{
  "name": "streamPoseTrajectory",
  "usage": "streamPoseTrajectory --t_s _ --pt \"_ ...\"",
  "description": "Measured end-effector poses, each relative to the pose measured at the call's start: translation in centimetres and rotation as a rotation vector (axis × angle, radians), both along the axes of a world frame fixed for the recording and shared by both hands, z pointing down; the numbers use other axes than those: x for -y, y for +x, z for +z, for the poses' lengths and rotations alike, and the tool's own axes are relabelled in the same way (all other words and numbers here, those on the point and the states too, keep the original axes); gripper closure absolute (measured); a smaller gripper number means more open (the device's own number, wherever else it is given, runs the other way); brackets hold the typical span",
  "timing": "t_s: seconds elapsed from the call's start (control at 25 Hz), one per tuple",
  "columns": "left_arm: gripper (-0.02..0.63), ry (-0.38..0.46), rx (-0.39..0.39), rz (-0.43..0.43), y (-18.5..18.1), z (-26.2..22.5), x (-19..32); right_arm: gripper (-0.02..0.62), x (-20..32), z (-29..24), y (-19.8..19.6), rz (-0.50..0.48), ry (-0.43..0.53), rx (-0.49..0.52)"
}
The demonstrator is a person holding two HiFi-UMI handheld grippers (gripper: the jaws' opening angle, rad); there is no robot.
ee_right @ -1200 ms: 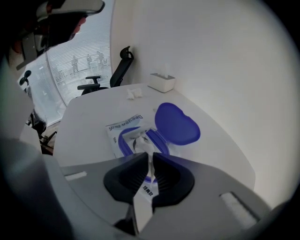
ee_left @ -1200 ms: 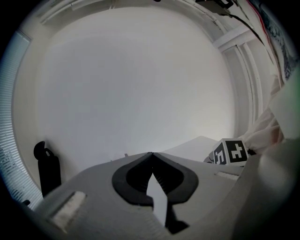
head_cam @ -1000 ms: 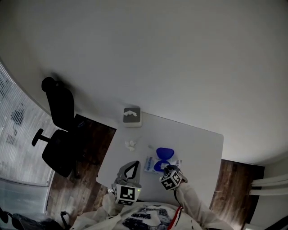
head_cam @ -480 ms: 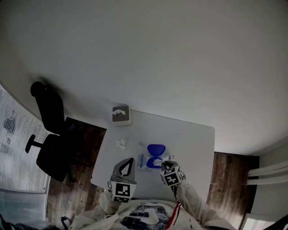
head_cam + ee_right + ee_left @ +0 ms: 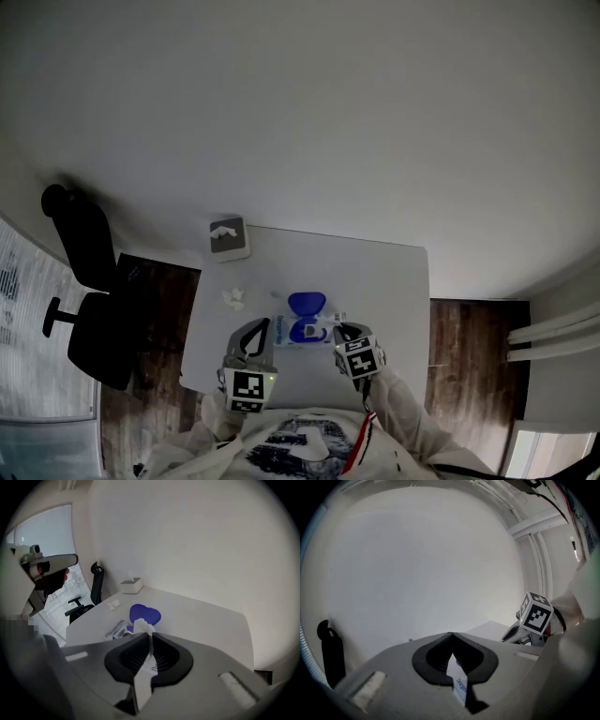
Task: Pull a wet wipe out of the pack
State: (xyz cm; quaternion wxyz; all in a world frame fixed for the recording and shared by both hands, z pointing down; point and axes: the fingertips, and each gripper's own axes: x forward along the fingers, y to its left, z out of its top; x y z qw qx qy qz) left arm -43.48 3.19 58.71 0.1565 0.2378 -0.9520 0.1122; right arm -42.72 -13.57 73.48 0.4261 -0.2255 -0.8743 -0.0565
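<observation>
Step in hand: drawing out; right hand-held gripper [image 5: 150,638] clenched on the wet wipe [image 5: 143,627], which seems not yet free of the pack [image 5: 116,630] on the tabletop [image 5: 201,616]; left hand-held gripper [image 5: 452,637] pinches the pack's edge. Next: lift higher, with the pack anchored.

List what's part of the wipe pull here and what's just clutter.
In the job: pack, held by left gripper; its open blue lid; wipe, pinched by right gripper.
Lying about: tissue box, crumpled wad, chair.
</observation>
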Motion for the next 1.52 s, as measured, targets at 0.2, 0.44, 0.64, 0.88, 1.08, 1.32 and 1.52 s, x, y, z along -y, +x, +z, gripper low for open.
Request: streamPoseTrajectory --t_s 0.2,0.44,0.64,0.88,1.08,1.32,1.52 --pt "0.604 0.007 0.01 0.023 -0.4 -0.4 1.0 0.572 1.8 -3.0 -0.5 0.077 -0.039 0.062" --pt "0.604 0.027 0.049 0.045 -1.2 -2.3 2.3 0.573 3.7 -8.4 -1.6 0.146 -0.103 0.169" --pt "0.604 0.045 0.106 0.044 -2.6 -4.6 3.0 0.574 5.6 -12.6 -2.4 0.187 -0.124 0.27" --pt "0.604 0.082 0.168 0.036 -4.4 -8.2 2.9 0.575 7.5 -18.7 -3.2 0.218 -0.119 0.43" --pt "0.604 0.131 0.211 0.03 -4.8 -12.3 2.9 0.575 8.8 -25.2 -3.1 0.258 -0.139 0.606" --pt "0.604 0.159 0.282 0.031 -4.9 -16.3 3.5 0.575 9.9 -30.3 -2.5 0.278 -0.171 0.75" --pt "0.604 0.139 0.289 0.006 -3.9 -16.4 4.7 0.578 11.4 -30.7 -1.8 0.28 -0.236 0.792"
